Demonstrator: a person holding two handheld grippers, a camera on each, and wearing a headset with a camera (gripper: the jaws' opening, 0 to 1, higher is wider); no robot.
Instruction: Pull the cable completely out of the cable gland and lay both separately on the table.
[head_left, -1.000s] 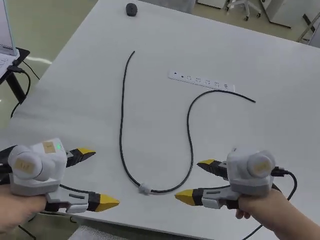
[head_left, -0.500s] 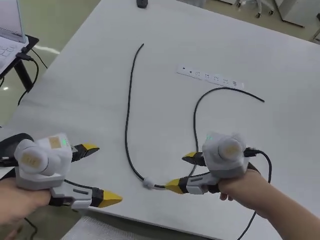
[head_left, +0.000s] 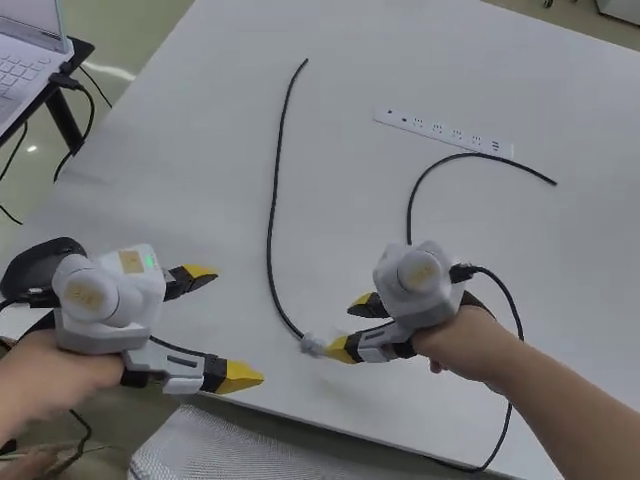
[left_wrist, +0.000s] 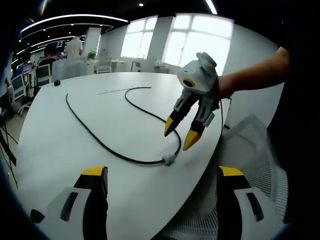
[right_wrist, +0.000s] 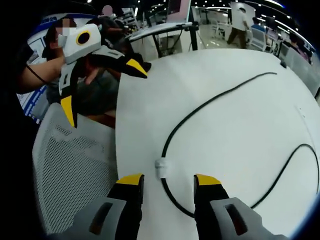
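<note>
Gland (head_left: 312, 345) on cable (head_left: 272, 200), table (head_left: 170, 150) near edge; power strip (head_left: 445, 133) behind.

Laptop (head_left: 22, 72) cut off; cable gland (head_left: 312, 345) perhaps blurred

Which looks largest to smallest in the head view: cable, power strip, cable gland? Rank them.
1. black cable, longest by far.
2. power strip, though farthest away.
3. cable gland, smallest despite being nearest.

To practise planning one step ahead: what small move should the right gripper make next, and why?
Probably ease the right gripper forward and close it on the cable gland: its jaws stand open with the gland just ahead between them, threaded on the cable. The left gripper, also open, could then take the cable.
</note>
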